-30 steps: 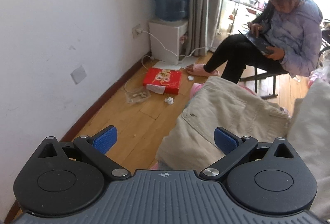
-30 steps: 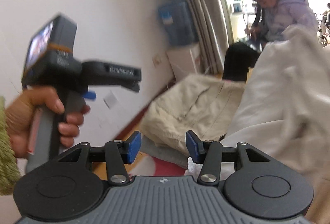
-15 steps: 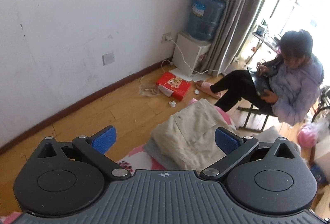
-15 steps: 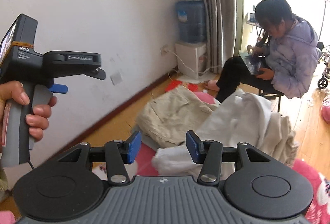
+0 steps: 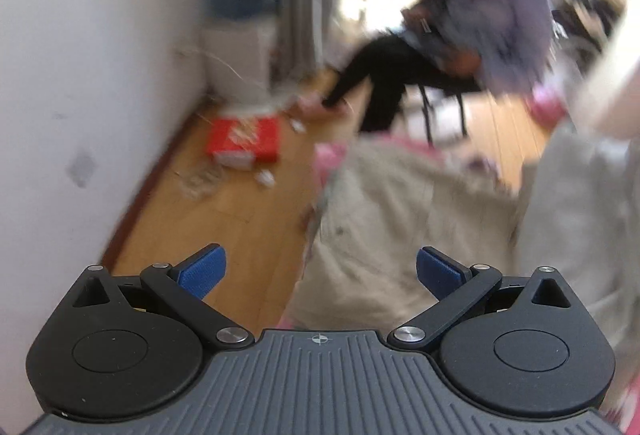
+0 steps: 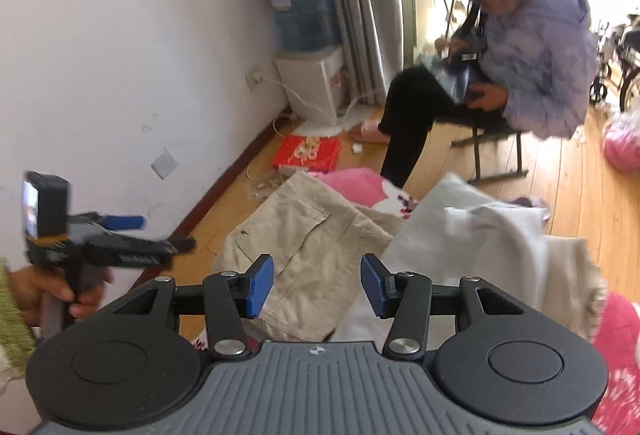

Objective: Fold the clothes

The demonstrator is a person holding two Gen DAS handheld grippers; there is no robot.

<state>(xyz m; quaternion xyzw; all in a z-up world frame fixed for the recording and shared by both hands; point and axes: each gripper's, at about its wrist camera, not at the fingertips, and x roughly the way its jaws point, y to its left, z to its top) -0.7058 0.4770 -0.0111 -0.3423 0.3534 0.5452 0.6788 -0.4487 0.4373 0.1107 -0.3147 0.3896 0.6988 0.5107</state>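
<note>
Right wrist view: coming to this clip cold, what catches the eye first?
The beige trousers lie in the middle with a pale grey garment heaped to their right, both beyond the open, empty right gripper. At the left edge a hand holds the left gripper up in the air, also empty. Behind, a seated person in a lilac jacket bends over a tablet, and a red box lies on the wooden floor by the wall.

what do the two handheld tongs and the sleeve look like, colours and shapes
Both tongs, left and right, have black linkage arms with silver pivot screws, blue ribbed pads, round black discs and a grey ribbed body. In the right wrist view the left unit shows a grey pistol handle, a small screen and an orange band. The sleeve is fuzzy green.
</note>
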